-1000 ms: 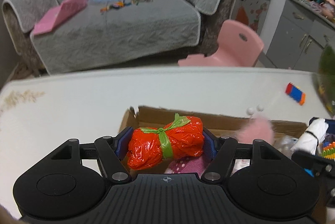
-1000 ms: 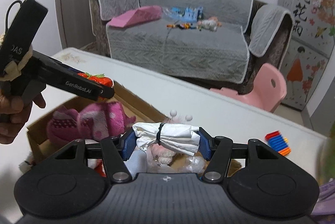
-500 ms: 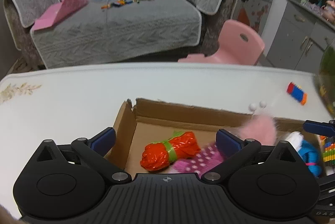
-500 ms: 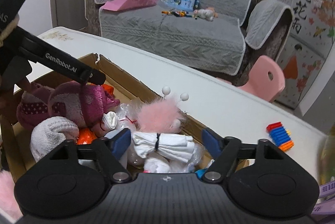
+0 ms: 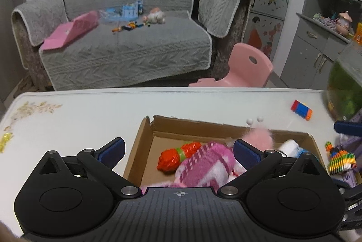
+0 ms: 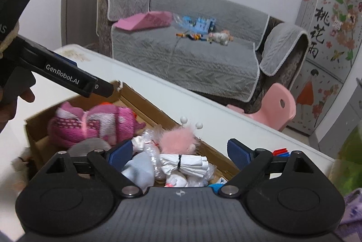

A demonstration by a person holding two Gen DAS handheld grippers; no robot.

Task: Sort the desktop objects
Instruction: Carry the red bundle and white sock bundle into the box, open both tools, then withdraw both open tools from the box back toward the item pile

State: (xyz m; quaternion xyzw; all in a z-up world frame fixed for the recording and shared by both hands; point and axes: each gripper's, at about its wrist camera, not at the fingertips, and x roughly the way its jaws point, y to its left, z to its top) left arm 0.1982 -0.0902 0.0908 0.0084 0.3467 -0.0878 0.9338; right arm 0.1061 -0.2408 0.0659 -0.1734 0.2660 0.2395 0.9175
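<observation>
Both sets of jaws hold nothing. Left wrist view: my left gripper [image 5: 178, 148] gapes wide above the red bundle [image 5: 178, 157] lying in the cardboard box [image 5: 144, 147]. Right wrist view: my right gripper [image 6: 179, 149] is opening over the white bundle [image 6: 183, 164]; I should lift clear before reaching for table strays.
</observation>
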